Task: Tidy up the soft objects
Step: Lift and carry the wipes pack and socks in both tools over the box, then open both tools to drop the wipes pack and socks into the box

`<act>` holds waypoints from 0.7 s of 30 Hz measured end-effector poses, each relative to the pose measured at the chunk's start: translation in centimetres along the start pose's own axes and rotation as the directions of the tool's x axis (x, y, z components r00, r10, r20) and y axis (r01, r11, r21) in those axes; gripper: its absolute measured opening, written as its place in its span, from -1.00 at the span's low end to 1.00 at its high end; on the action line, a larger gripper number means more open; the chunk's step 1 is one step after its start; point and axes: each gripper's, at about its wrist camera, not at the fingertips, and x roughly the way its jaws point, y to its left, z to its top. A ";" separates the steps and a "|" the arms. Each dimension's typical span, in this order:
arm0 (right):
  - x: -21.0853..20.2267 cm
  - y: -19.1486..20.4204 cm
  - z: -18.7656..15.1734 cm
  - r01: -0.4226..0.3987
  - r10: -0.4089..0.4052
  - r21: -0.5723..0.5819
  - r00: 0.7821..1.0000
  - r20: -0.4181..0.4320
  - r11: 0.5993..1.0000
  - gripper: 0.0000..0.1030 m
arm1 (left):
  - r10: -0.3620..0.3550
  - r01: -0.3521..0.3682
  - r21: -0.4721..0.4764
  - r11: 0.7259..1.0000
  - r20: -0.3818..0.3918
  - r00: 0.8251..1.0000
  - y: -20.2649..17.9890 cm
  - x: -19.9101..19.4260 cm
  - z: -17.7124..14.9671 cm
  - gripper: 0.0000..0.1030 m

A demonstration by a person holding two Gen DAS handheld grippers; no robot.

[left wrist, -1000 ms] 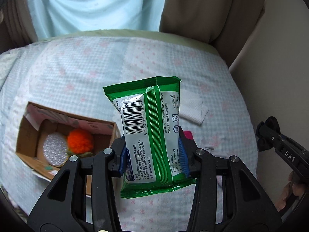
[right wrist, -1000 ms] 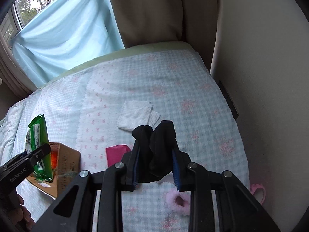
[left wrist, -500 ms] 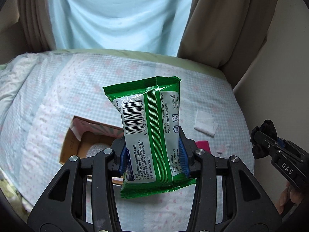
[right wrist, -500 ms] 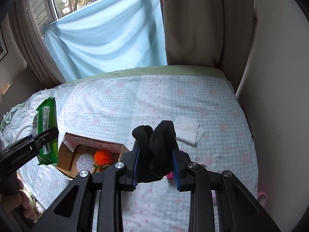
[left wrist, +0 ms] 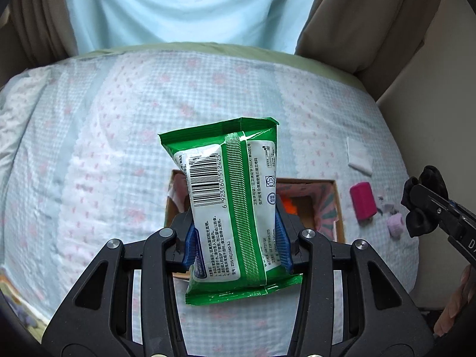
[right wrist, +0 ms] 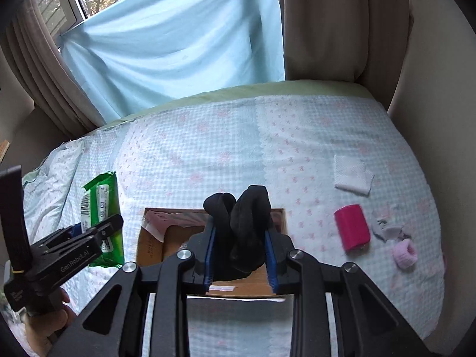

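Note:
My left gripper [left wrist: 236,239] is shut on a green wet-wipes pack [left wrist: 232,196], held upright above the open cardboard box [left wrist: 334,208]. An orange pompom [left wrist: 290,203] shows inside the box. My right gripper [right wrist: 240,257] is shut on a black sock bundle [right wrist: 244,226], held over the same box [right wrist: 148,247]. The wipes pack [right wrist: 102,211] and left gripper [right wrist: 86,239] show at the left of the right wrist view; the right gripper with the black bundle [left wrist: 422,205] shows at the right of the left wrist view.
On the checked bedspread [right wrist: 208,154] right of the box lie a magenta roll [right wrist: 352,230], a pink scrunchie [right wrist: 404,253], a grey scrap [right wrist: 386,232] and a folded white cloth [right wrist: 352,177]. A wall [right wrist: 440,89] borders the bed on the right; curtains [right wrist: 178,38] hang behind.
Both grippers have moved so that the box now lies directly under them. The wipes pack and the black bundle stay gripped.

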 end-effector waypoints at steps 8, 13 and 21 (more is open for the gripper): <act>5.7 3.2 -1.8 0.018 -0.003 0.116 0.991 -0.133 0.993 -0.50 | -0.055 0.080 0.109 0.991 -0.214 0.975 1.6 8.2 -1.6 -0.24; 9.7 2.6 -3.4 0.078 -0.049 0.117 0.971 -0.233 0.990 -0.50 | -0.059 0.109 0.147 0.983 -0.312 0.948 1.4 13.1 -2.8 -0.24; 15.9 0.7 -5.8 0.108 -0.053 0.125 0.923 -0.381 0.986 -0.50 | -0.015 0.126 0.226 0.966 -0.436 0.900 -0.2 18.4 -4.3 -0.24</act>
